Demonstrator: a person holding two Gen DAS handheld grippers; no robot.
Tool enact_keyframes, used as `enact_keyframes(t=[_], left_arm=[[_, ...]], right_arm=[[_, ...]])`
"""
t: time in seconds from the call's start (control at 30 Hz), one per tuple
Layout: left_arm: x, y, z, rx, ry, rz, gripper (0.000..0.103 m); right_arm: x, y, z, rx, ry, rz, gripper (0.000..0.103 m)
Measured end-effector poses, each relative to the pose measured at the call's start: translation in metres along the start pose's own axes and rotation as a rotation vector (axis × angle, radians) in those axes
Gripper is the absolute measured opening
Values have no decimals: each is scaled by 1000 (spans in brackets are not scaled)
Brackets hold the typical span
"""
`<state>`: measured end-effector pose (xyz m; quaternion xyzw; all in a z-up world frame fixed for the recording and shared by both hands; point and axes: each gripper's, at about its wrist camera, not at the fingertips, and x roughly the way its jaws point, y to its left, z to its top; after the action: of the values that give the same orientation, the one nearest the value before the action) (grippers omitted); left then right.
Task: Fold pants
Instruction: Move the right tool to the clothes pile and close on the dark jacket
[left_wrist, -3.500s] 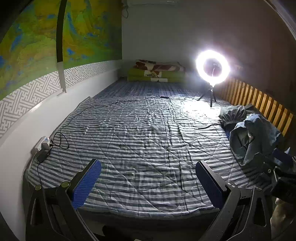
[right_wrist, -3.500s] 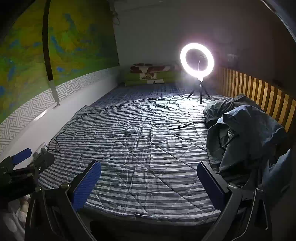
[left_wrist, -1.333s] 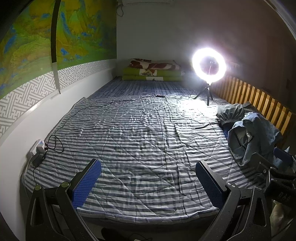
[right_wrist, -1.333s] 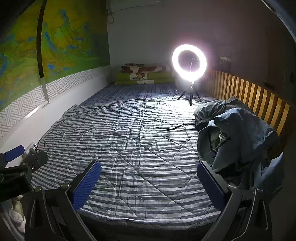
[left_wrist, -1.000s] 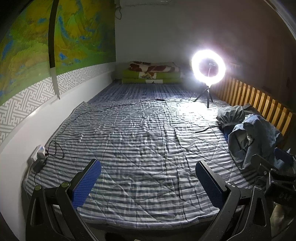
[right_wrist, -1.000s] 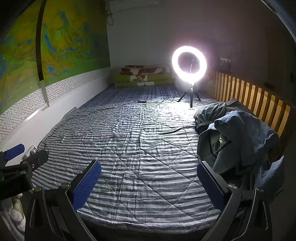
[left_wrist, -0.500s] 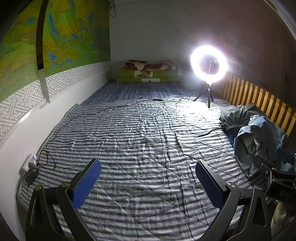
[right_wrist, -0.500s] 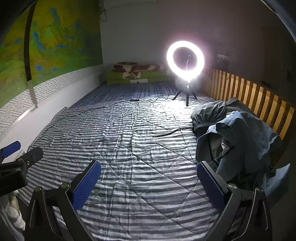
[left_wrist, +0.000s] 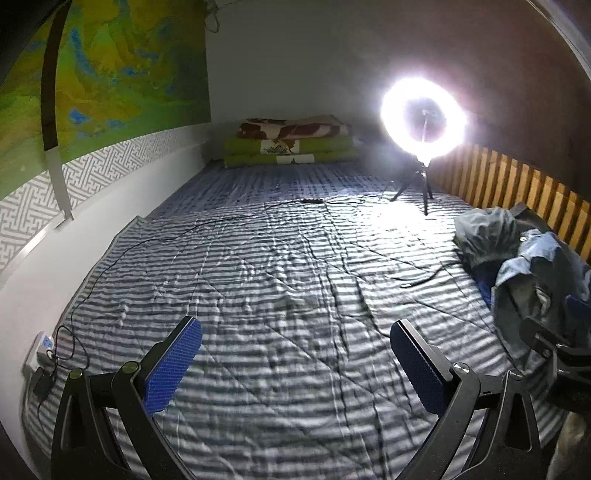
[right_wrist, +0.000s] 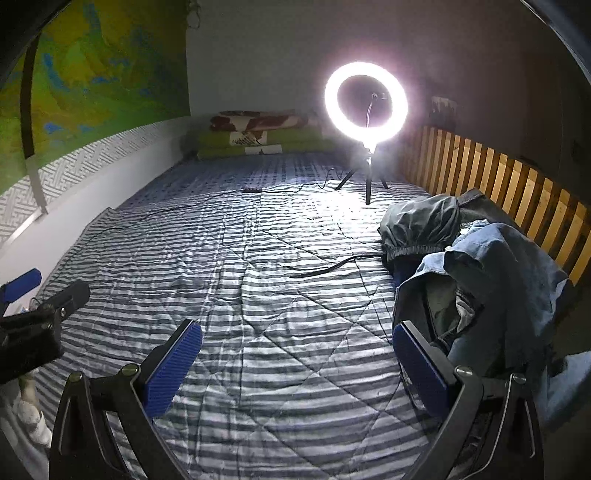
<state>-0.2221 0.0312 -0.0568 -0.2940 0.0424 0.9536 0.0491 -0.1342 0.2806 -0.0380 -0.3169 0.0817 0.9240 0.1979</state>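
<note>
Both tools gape empty above the striped bed (left_wrist: 280, 295); the crumpled pants (right_wrist: 487, 280) lie just right of the right tool (right_wrist: 295, 363), well right of the left tool (left_wrist: 295, 362)

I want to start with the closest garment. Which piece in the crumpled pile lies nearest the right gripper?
The lighter blue denim piece, bunched beside the right gripper. The dark grey garment lies farther back, toward the ring light.

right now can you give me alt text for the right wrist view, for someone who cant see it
The open right gripper hovers empty over a striped quilt, beside a crumpled heap of blue and grey clothes along a wooden slatted rail. A lit ring light stands on a tripod at the far end, near folded blankets; the left gripper shows at the left edge.
</note>
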Motion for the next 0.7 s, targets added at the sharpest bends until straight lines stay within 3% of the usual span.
enact_keyframes(t=[0.07,0.13,0.2,0.33,0.43,0.53,0.7], left_arm=[[20,8,-3,-39,-17,-19,103],[43,14,-10,-51,-12,21,103],[74,17,-16,-52,49,43,103],[106,23,-20,-114,118,-12,103],[117,17,-23,-68,108,31,103],[122,13,-28,-70,121,14,103],[132,9,-32,-56,140,7,103]], right_arm=[[8,2,2,-7,-1,-7,102],[18,1,5,-16,-2,4,102],[32,-3,10,-34,9,1,102],[63,-23,25,-59,30,-35,102],[90,-54,46,-20,42,-62,102],[122,-93,74,5,42,-107,101],[195,-159,123,79,148,-216,96]])
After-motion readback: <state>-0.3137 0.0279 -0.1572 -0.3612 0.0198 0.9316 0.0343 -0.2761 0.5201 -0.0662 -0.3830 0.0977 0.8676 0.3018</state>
